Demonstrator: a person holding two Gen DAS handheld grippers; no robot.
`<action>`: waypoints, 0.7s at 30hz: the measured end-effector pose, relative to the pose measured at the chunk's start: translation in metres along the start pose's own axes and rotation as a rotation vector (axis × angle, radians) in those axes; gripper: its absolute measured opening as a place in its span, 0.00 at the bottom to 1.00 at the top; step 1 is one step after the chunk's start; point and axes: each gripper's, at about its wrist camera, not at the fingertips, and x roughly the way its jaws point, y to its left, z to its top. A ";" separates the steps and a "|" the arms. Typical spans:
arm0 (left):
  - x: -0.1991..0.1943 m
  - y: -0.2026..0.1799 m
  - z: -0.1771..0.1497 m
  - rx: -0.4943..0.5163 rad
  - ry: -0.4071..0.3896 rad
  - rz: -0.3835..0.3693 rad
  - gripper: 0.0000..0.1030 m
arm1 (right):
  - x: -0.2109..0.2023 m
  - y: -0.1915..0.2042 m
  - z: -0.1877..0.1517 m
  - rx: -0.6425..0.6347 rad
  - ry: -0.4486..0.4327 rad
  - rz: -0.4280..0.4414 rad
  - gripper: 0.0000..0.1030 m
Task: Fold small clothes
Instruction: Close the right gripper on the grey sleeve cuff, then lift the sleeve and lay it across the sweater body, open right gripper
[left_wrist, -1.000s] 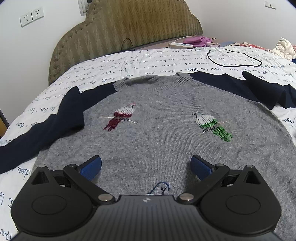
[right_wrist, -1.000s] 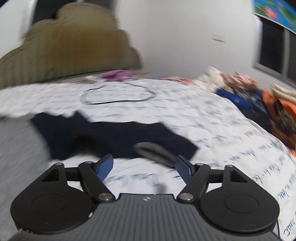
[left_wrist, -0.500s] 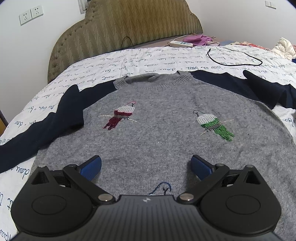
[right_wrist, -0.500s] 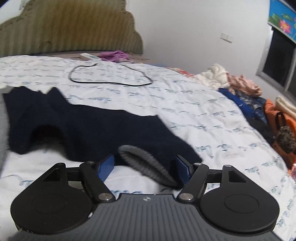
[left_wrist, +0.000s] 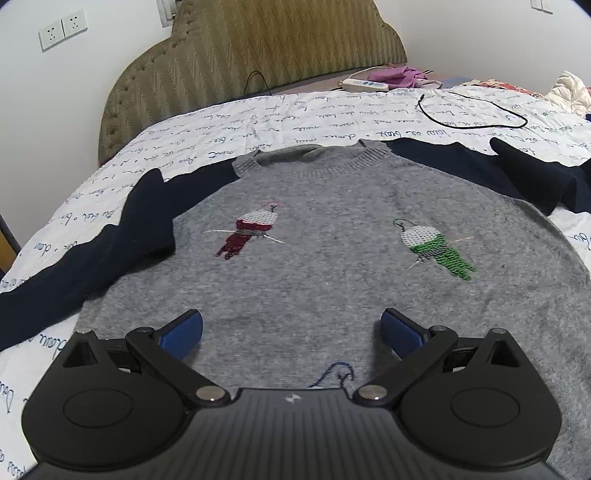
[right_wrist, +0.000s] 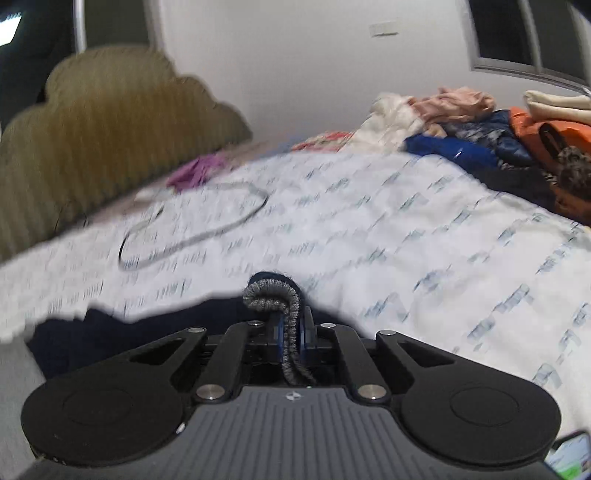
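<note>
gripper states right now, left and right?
Left gripper: open, holding nothing, over the grey sweater.
Right gripper: shut on the sleeve cuff.

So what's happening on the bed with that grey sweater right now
A person is folding a small grey sweater with navy sleeves, spread face up on the bed. The right claw is clamped on the grey cuff of one navy sleeve. The left claw is open above the sweater's lower front, holding nothing. No fold shows in the body, and the other sleeve lies spread out to the side.
</note>
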 end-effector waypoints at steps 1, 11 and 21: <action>0.000 0.001 0.000 -0.001 0.000 0.003 1.00 | -0.002 -0.005 0.008 0.003 -0.023 -0.026 0.09; -0.001 0.012 0.003 -0.009 0.004 0.026 1.00 | -0.001 -0.053 0.065 0.034 -0.123 -0.197 0.09; 0.004 0.025 0.005 -0.042 0.023 0.025 1.00 | -0.018 -0.007 0.047 0.167 0.041 0.259 0.09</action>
